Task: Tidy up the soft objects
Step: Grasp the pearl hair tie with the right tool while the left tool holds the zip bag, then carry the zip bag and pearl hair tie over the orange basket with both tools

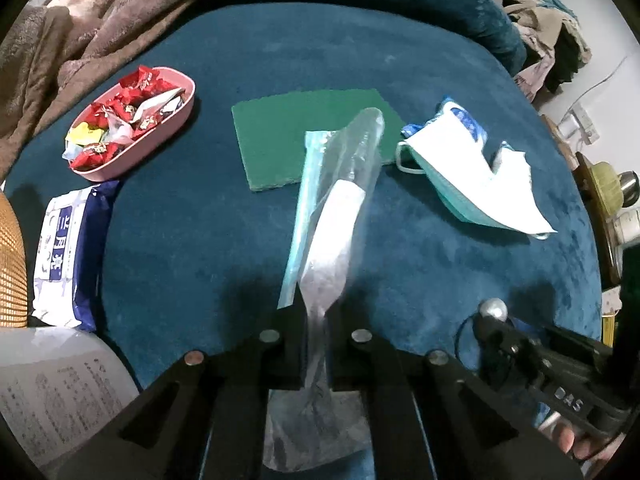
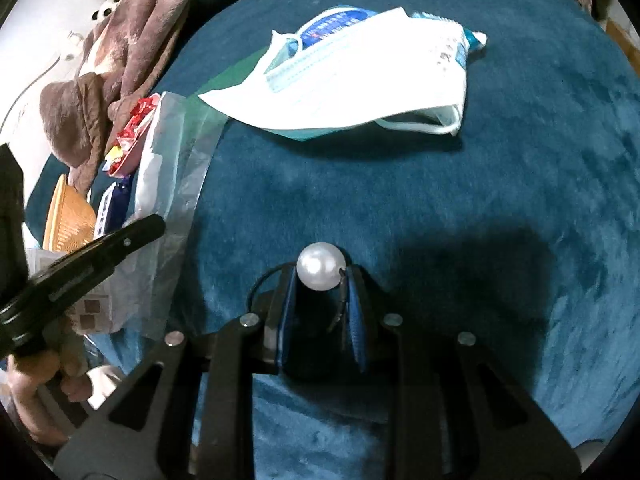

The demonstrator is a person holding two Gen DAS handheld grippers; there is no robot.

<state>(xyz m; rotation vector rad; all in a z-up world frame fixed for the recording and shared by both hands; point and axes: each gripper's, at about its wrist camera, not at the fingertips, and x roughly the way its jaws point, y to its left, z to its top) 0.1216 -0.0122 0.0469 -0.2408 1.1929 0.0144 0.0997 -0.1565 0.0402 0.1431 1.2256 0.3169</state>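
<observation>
The left gripper (image 1: 316,320) points steeply down at the blue cushion (image 1: 192,240). Its two black fingers are pressed tight on a clear plastic packet (image 1: 340,208) with something white inside. The packet sticks out past the fingertips, and its far end lies over a green pad (image 1: 272,136). The near end of the packet hangs back between the gripper's arms.

The right gripper (image 2: 322,280) also points steeply down. It pinches a shiny pearl ball (image 2: 321,272) right at its fingertips. A thin dark loop (image 2: 260,284) joins the ball and lies on the cushion beside the fingers. In the left wrist view this gripper shows at the lower right, with a fingertip of the person's hand (image 1: 568,440) just under it.

A white and green face mask (image 2: 360,76) lies on the cushion, well apart from the pearl ball. Part of it rests on a blue and white packet (image 2: 340,24).

On the left side of the cushion sits a pink tray (image 1: 168,132) full of red candies (image 1: 132,100). Near it lies a blue and white tissue pack (image 1: 68,248). A brown blanket (image 1: 80,28) is bunched up behind the tray.
</observation>
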